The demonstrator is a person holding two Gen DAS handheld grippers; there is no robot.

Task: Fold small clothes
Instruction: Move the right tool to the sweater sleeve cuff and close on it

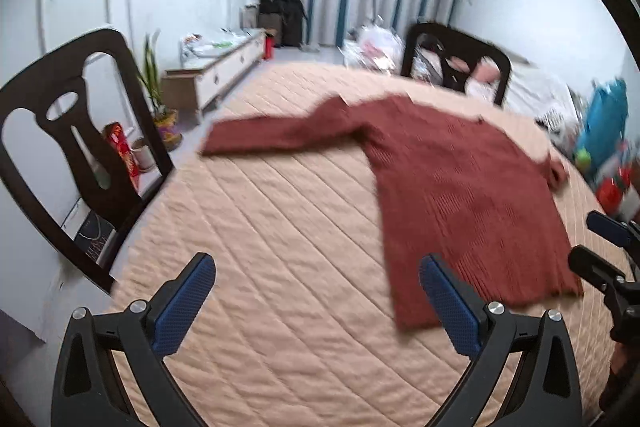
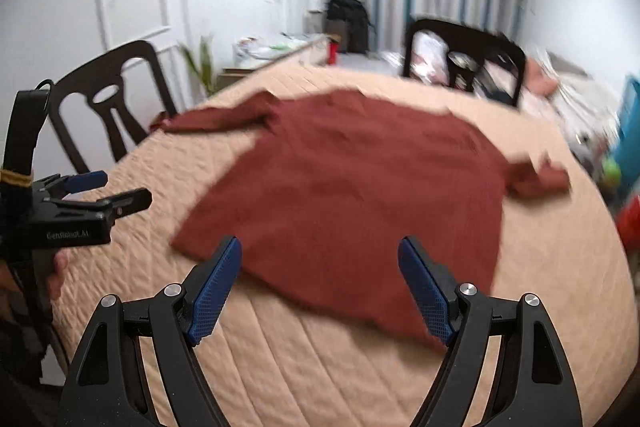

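Observation:
A rust-red knitted sweater (image 1: pixel 448 183) lies flat on a round table under a peach quilted cover (image 1: pixel 280 267). One sleeve stretches out to the left; the other is bunched at the far right. My left gripper (image 1: pixel 316 291) is open and empty, just short of the sweater's near hem, left of its corner. My right gripper (image 2: pixel 320 275) is open and empty over the sweater (image 2: pixel 352 187) near its hem. The right gripper shows at the left wrist view's right edge (image 1: pixel 600 247). The left gripper shows at the right wrist view's left edge (image 2: pixel 108 191).
Two dark wooden chairs stand at the table, one on the left (image 1: pixel 76 131) and one at the far side (image 1: pixel 456 59). A low white cabinet (image 1: pixel 216 71) and a potted plant (image 1: pixel 160 99) stand by the left wall. Blue and red clutter (image 1: pixel 604 147) sits right of the table.

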